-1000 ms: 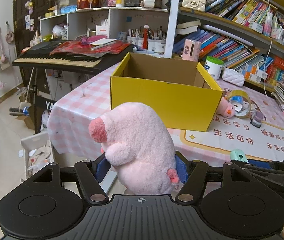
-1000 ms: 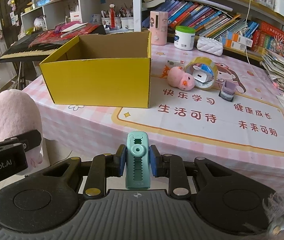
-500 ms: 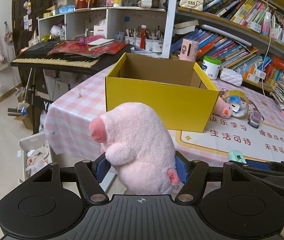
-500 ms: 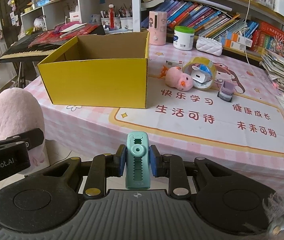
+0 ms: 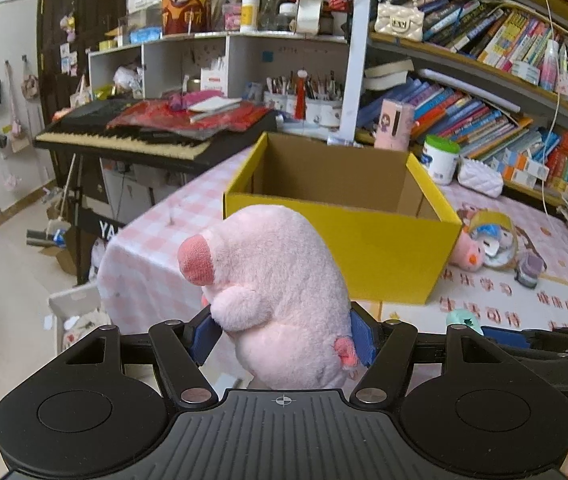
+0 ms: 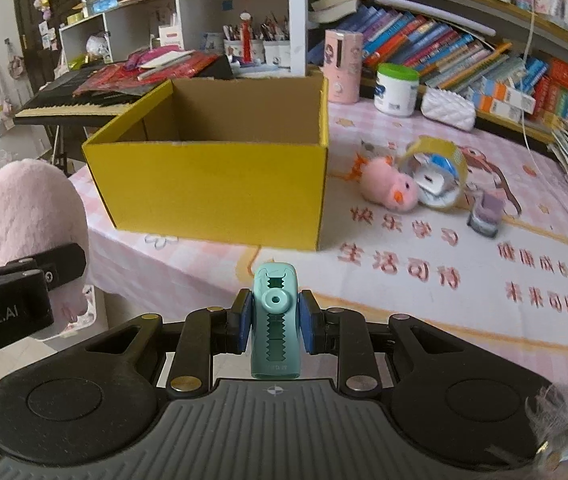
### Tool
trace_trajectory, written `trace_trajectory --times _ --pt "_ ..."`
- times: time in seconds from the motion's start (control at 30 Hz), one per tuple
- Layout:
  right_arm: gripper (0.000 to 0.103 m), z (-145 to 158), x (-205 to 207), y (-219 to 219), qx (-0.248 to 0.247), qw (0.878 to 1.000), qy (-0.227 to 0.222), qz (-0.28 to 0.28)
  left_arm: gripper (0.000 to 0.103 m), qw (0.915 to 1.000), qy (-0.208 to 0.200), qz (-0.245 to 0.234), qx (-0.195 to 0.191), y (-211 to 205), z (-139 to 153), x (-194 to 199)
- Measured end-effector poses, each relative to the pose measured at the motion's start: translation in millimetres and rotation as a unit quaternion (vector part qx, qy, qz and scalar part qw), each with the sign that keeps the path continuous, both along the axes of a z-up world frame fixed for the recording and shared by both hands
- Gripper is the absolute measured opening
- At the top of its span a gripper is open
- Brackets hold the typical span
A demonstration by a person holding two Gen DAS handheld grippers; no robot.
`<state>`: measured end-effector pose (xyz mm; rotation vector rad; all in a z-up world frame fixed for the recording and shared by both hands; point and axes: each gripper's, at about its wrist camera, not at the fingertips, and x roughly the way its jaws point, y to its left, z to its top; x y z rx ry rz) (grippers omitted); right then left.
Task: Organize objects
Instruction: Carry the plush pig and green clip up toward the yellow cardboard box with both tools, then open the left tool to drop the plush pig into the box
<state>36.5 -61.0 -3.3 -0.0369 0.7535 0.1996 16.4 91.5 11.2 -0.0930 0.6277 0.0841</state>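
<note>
My left gripper [image 5: 281,334] is shut on a big pink plush pig [image 5: 271,292], held upright in front of the table's near edge. The same pink plush pig [image 6: 27,216] shows at the left of the right wrist view. My right gripper [image 6: 275,322] is shut on a small teal clip-like gadget [image 6: 275,320], which stands upright between the blue pads. An open yellow cardboard box [image 5: 364,236] stands on the pink checked tablecloth just beyond both grippers; the yellow box [image 6: 211,184] looks empty inside.
Right of the box lie a small pink plush chick [image 6: 390,190], a tape roll [image 6: 438,174] and a little purple toy [image 6: 484,216] on a printed mat. A keyboard piano [image 5: 143,136] stands left; bookshelves [image 5: 484,112] line the back. A white jar [image 6: 396,88] stands behind.
Both grippers have drawn nearer to the table and box, which now look larger. The box has slid a little to the right in both views. Both grips are unchanged.
</note>
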Motion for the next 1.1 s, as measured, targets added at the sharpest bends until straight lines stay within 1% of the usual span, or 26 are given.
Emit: trace_trajectory --times 0.2,0.3,0.43,0.57,0.63,0.73,0.83,0.9,1.1 --pt "0.023 13.5 27.5 2.3 0.007 1.000 -0.022 0.017 0.066 0.9997 -0.022 0.003 0.012 -3.0 10.7 23.3" --pt "0.023 21.1 46.2 2.6 0.017 0.999 -0.028 0.022 0.066 0.9993 -0.033 0.004 0.019 -4.3 16.8 38.2" --pt "0.023 32.9 75.7 4.0 0.028 0.998 -0.047 0.030 0.066 0.9982 -0.050 0.010 0.032 -6.9 24.9 59.4" --pt "0.023 40.9 103.9 7.0 0.021 0.996 -0.075 0.038 0.066 0.9971 -0.065 0.016 0.037 -10.2 32.4 80.1" --pt "0.023 41.0 119.6 9.0 0.014 0.996 -0.082 0.041 0.066 0.9968 -0.068 0.017 0.038 -11.8 34.1 90.1" --pt "0.023 35.0 140.8 9.8 0.008 0.996 -0.073 0.047 0.066 0.9967 -0.066 0.022 0.043 -15.2 34.0 104.6" --pt "0.023 24.8 154.6 11.4 0.004 0.996 -0.058 0.063 0.066 0.9971 -0.055 0.024 0.047 -17.2 29.8 117.4" --pt "0.023 18.9 161.3 12.9 0.002 0.996 -0.048 0.081 0.066 0.9975 -0.045 0.024 0.049 -18.8 25.0 124.9" --pt "0.023 2.7 171.9 18.9 -0.016 0.993 -0.038 0.115 0.067 0.9974 -0.025 0.028 0.061 -22.0 13.9 140.1"
